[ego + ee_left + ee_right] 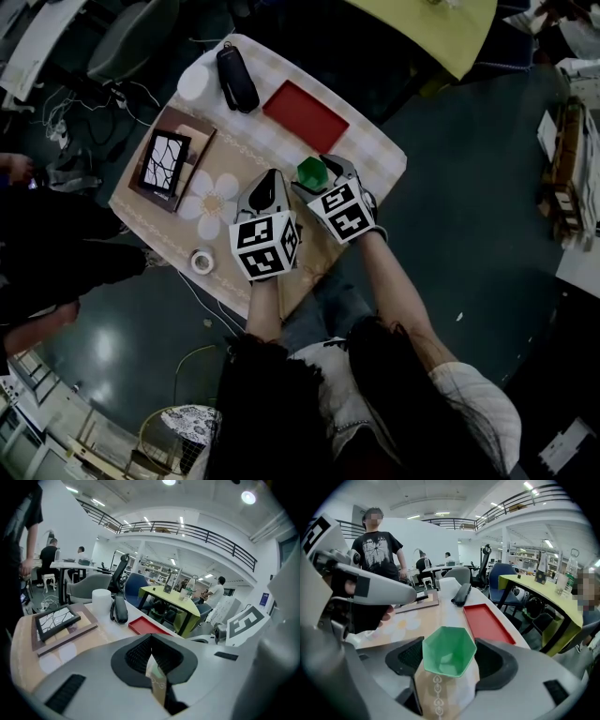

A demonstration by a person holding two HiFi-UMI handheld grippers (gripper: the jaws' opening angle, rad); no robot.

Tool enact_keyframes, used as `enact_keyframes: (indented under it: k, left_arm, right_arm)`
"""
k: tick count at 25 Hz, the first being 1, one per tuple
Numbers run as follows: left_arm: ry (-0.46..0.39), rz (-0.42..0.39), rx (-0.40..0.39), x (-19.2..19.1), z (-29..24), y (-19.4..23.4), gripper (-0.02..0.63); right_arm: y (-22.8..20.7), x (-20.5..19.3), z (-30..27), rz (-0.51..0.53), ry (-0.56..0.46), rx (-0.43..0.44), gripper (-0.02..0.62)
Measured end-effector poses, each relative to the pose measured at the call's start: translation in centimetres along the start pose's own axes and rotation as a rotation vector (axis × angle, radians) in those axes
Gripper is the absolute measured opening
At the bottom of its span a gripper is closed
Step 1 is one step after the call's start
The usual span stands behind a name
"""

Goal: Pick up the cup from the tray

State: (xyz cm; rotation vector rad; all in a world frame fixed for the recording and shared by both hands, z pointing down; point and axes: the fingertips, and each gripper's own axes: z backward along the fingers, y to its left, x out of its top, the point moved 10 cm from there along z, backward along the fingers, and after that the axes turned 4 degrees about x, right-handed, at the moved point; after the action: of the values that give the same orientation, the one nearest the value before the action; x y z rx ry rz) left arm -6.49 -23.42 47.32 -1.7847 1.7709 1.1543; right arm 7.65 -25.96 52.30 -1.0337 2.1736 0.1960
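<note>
- Open-plan office with a mezzanine rail overhead and desks and people in the background; the work surface is a small table (380,155) under a checked cloth with a flower print
- Clock positions are read in the head view from the table centre: red tray (305,115) at 1 o'clock; black oblong object (236,77) and white cylinder (195,82) at 11 o'clock; picture frame (167,161) at 9 o'clock; tape roll (202,260) at 7 o'clock by the edge
- Green cup (448,654), hexagonal rim, mouth up, is off the tray: it sits at 6 o'clock of the tray, near it but apart, over bare cloth
- Right gripper (322,174): jaws narrowed onto the cup, one pad against each opposite side below the rim; no obvious tilt to the cup
- Left gripper (151,658): jaws drawn together to a thin slit with nothing between them, only cloth showing through; it sits just beside the right gripper, at 8 o'clock of the cup, idle
- Step, as judged: the grasp is made and the cup is clear of the tray, so the pick-up is at or near its end; cannot tell whether the base is off the cloth
- Next move, as judged: keep the squeeze even and raise straight up; the tapered walls could let the cup slip down through the pads if the grip eases
</note>
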Motion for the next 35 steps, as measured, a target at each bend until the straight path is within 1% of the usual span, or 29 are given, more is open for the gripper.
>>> enact_keyframes:
  k: [8, 14, 21, 24, 30, 35]
  left_arm:
    - [-0.004, -0.004, -0.004, -0.4, 0.5, -0.5, 0.005]
    - [-0.006, -0.006, -0.002, -0.5, 0.9, -1.1, 0.005]
    - [-0.006, -0.005, 0.005, -0.8, 1.4, -1.4, 0.005]
    - [-0.009, -0.005, 0.011, -0.9, 1.7, -1.3, 0.005]
    - [-0.032, 0.003, 0.016, -0.4, 2.4, -1.3, 0.005]
    - [-0.056, -0.001, 0.013, 0.3, 3.4, -1.9, 0.005]
  right_arm:
    - [0.2, -1.7, -0.3, -0.012, 0.010, -0.004, 0.345]
    - [0.8, -1.8, -0.1, 0.060, 0.022, -0.022, 0.345]
    - [0.7, -1.8, -0.1, 0.063, 0.022, -0.019, 0.347]
    - [0.8, -1.8, 0.0, 0.052, 0.019, -0.005, 0.347]
    - [1.0, -0.8, 1.6, 0.002, -0.067, 0.031, 0.350]
    - [0.7, 0.6, 4.3, -0.016, -0.169, -0.001, 0.348]
